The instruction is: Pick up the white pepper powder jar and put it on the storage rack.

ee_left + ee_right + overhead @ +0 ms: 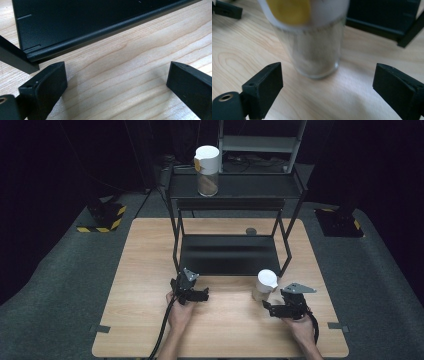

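Scene: A person's two hand-held grippers worked at a wooden tabletop in front of a black two-tier metal rack, seen from the high view.

Task's thing: A clear glass jar with a white lid stood upright on the tabletop at lower right of centre in the high view, just in front of the rack's lower shelf; the right gripper view showed the jar blurred, a yellow patch on its lid.

Right gripper: The right gripper sat just beside the jar, jaws spread and pinching nothing; the jar stood ahead of the pads, apart from both.

Left gripper: The left gripper hovered at lower centre, jaws spread wide over bare wood near the shelf's front edge.

Handling: The jar looked rigid, smooth and likely slippery, breakable if tipped, and fairly light, with some pale contents that could not be made out. The straight glass wall below the lid seemed the best place to grip; the lid rim looked wider.

Second jar: A similar white-lidded jar stood on the rack's top shelf, upper centre.

Edges: The rack's right front leg stood close beyond the jar.

Open room: Bare wood lay between the grippers and toward the lower edge of the frame.
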Available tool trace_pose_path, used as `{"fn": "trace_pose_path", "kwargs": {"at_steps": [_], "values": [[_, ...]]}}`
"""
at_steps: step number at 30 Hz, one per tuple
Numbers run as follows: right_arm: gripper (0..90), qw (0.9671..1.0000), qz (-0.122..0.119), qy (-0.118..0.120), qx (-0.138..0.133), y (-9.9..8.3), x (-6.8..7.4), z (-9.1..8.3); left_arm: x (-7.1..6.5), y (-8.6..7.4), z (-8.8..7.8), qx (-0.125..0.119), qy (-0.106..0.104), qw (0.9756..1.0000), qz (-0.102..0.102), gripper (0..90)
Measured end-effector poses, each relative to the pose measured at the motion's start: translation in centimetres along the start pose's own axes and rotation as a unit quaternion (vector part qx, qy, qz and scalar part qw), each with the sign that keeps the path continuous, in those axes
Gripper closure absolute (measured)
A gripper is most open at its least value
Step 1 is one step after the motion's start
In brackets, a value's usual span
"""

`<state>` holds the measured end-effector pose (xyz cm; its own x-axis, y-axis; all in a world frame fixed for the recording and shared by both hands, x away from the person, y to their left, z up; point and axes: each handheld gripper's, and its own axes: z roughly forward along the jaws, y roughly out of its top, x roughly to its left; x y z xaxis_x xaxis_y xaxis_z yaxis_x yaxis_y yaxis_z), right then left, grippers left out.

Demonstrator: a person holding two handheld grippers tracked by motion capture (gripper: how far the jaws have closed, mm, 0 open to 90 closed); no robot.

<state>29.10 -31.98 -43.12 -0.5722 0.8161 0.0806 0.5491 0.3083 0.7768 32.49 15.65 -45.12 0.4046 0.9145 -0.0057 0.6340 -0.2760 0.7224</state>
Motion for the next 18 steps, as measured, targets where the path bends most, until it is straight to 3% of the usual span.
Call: {"fn": "trace_pose_path", "kwargs": {"at_steps": [18], "values": [[21.3,0.9991,-0.024,0.001,-0.035,1.6,1.2,1.2,0.0,0.0,0.0,0.0,0.0,1.0,-0.001,3.0]]}}
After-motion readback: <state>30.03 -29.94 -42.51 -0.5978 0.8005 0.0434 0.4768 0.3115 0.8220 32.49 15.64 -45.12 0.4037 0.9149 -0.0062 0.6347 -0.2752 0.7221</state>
